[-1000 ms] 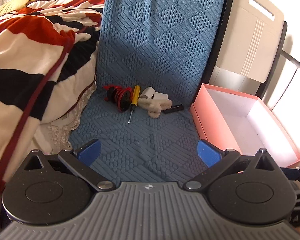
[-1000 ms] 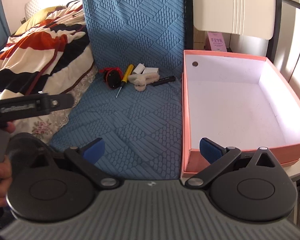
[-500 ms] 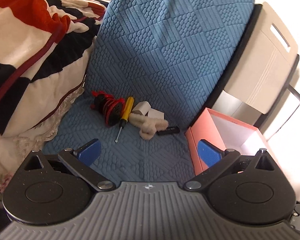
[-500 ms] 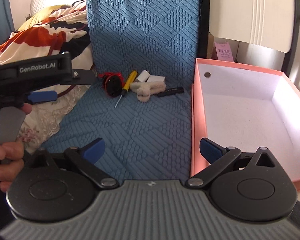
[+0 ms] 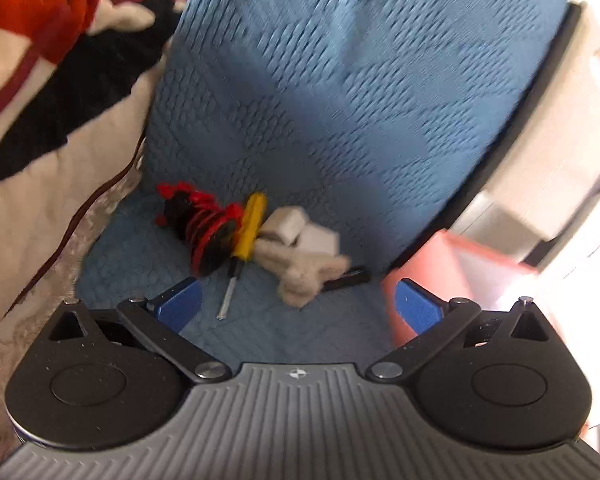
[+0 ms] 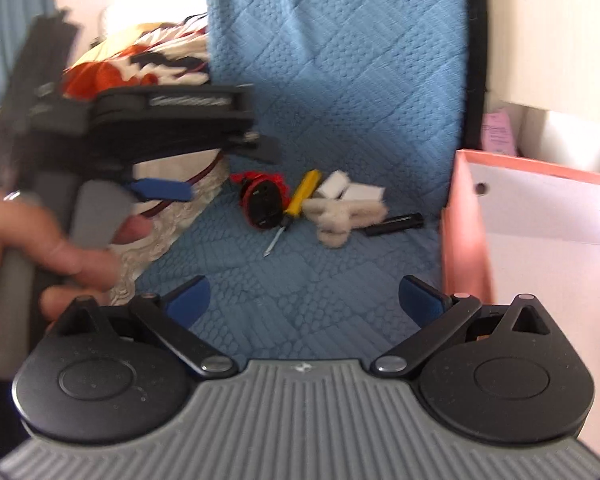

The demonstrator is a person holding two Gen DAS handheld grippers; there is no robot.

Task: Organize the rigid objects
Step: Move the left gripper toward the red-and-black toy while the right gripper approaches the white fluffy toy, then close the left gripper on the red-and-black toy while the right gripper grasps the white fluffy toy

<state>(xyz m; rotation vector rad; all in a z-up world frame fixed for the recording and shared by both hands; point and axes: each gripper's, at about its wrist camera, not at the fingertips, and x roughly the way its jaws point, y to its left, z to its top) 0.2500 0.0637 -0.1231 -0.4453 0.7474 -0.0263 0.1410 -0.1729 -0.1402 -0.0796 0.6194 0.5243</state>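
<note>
Blue quilted chair seat [image 5: 300, 332] carries the pile just ahead of the left gripper [image 5: 298, 306], jaws spread, empty: red-and-black reel [image 5: 204, 232], yellow screwdriver [image 5: 246, 236], white blocks [image 5: 300, 232], beige plush [image 5: 304, 270], black stick [image 5: 348, 278]. Pink box [image 6: 540, 216] sits right of the right gripper [image 6: 306, 298], also spread, empty, pile further ahead.

Home bedroom: rumpled patterned bedding [image 5: 40, 92].
</note>
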